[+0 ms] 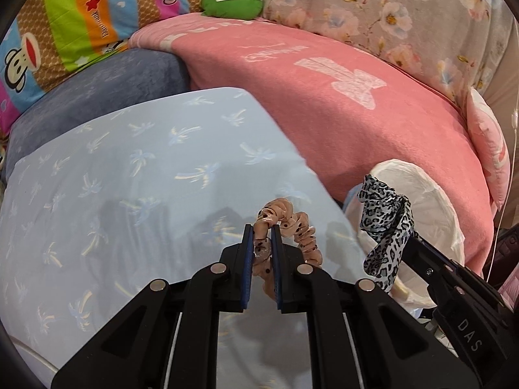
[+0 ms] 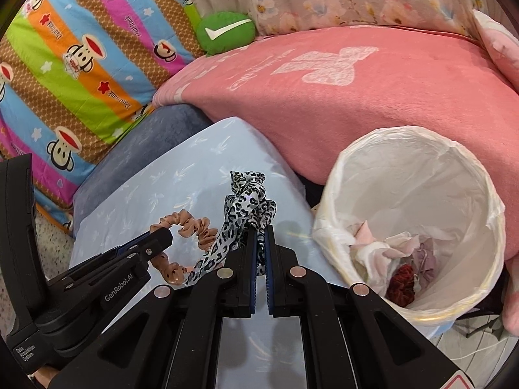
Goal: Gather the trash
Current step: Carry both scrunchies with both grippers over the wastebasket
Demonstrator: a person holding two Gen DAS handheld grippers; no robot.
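left gripper (image 1: 262, 246): pinching peach spotted scrunchie (image 1: 292, 227) above light-blue pillow (image 1: 129, 178) | right gripper (image 2: 259, 243): clamped on leopard-print hair tie (image 2: 246, 201) | lined trash bin (image 2: 421, 149): beside, holding scraps

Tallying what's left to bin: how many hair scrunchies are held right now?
2: a peach scrunchie in the left tongs, a leopard-print scrunchie in the right tongs. The bin may hide more.
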